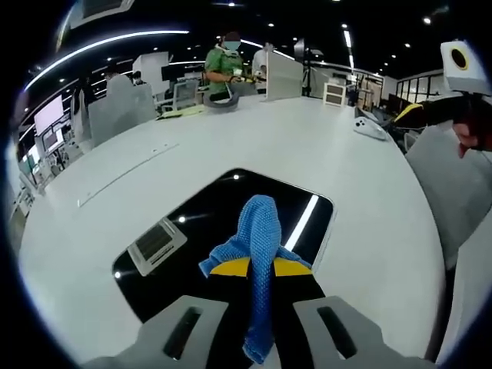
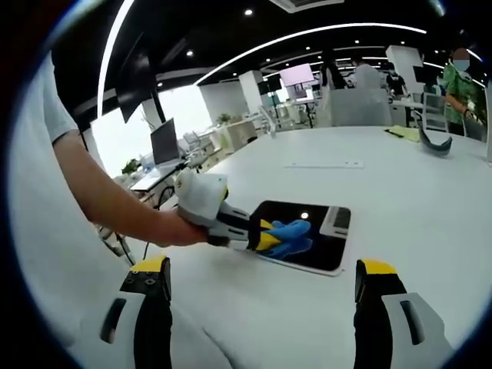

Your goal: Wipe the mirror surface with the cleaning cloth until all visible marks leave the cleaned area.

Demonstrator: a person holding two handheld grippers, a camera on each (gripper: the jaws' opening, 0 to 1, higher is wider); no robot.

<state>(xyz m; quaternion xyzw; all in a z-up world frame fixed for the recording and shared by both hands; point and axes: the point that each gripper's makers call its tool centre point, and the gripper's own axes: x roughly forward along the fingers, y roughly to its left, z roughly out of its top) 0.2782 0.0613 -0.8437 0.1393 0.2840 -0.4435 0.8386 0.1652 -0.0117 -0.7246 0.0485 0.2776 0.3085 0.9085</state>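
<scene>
A dark rectangular mirror (image 1: 231, 231) with rounded corners and a pale rim lies flat on a white table. Its glossy black surface reflects ceiling lights as bright spots and one long white streak toward two o'clock in the left gripper view. In the right gripper view the mirror (image 2: 319, 238) sits near the centre, its far end toward two o'clock.

A blue knitted cleaning cloth (image 1: 257, 261) rests bunched on the mirror's near half, toward six o'clock in the left gripper view, one strip trailing downward. In the right gripper view the cloth (image 2: 292, 237) covers the mirror's nine o'clock end.
</scene>
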